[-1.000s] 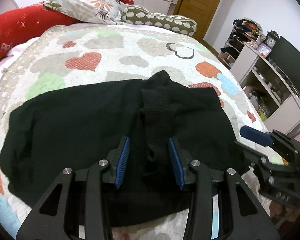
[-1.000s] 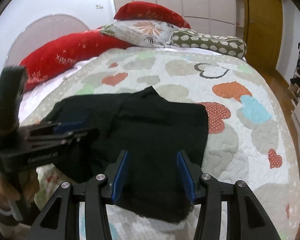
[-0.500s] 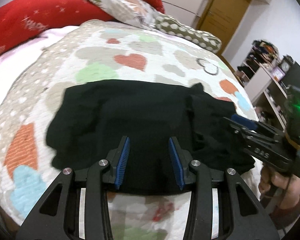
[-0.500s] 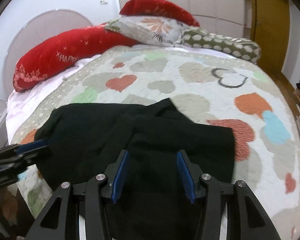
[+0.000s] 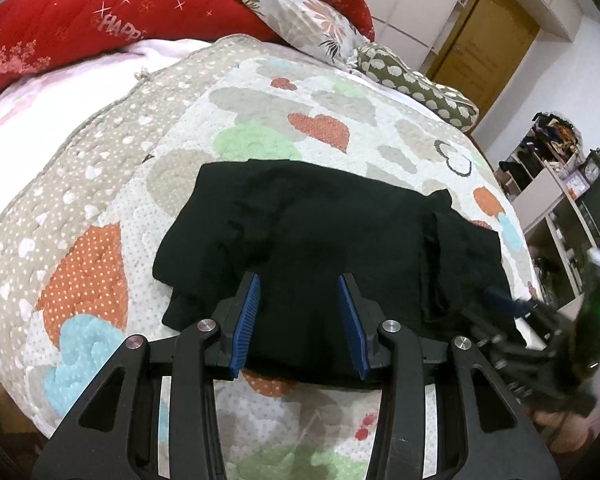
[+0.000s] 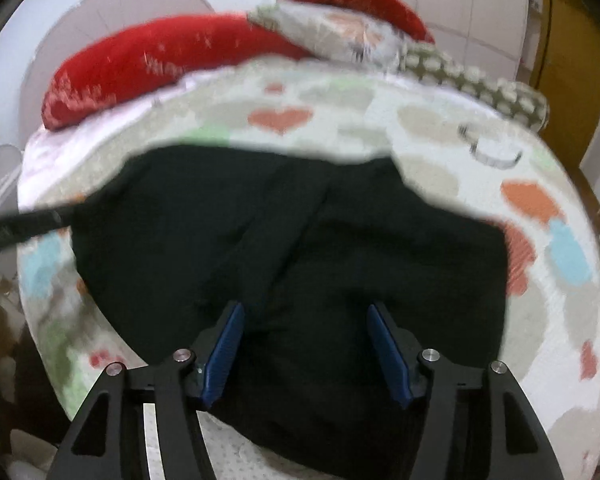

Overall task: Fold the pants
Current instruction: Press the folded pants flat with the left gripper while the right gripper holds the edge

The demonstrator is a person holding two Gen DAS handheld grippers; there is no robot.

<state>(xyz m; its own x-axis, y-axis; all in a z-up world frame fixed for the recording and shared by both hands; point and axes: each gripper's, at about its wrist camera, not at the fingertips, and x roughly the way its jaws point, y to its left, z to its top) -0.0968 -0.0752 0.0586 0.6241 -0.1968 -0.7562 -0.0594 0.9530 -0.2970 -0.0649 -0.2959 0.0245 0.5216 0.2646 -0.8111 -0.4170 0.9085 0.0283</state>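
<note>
The black pants lie folded into a wide rectangle on the heart-patterned quilt, near the bed's front edge. My left gripper is open and empty, hovering above the pants' near edge. In the right wrist view the pants fill the middle, blurred by motion. My right gripper is open and empty above their near half. The right gripper also shows in the left wrist view at the pants' right end. The left gripper's tip shows at the left edge of the right wrist view.
Red pillows, a floral pillow and a spotted bolster lie at the head of the bed. A wooden door and shelves with clutter stand to the right. The bed's front edge is close below both grippers.
The left gripper let go of the pants' strip and pulled back to the left. Both grippers are open and away from the cloth. The right gripper moved closer over the pants.
</note>
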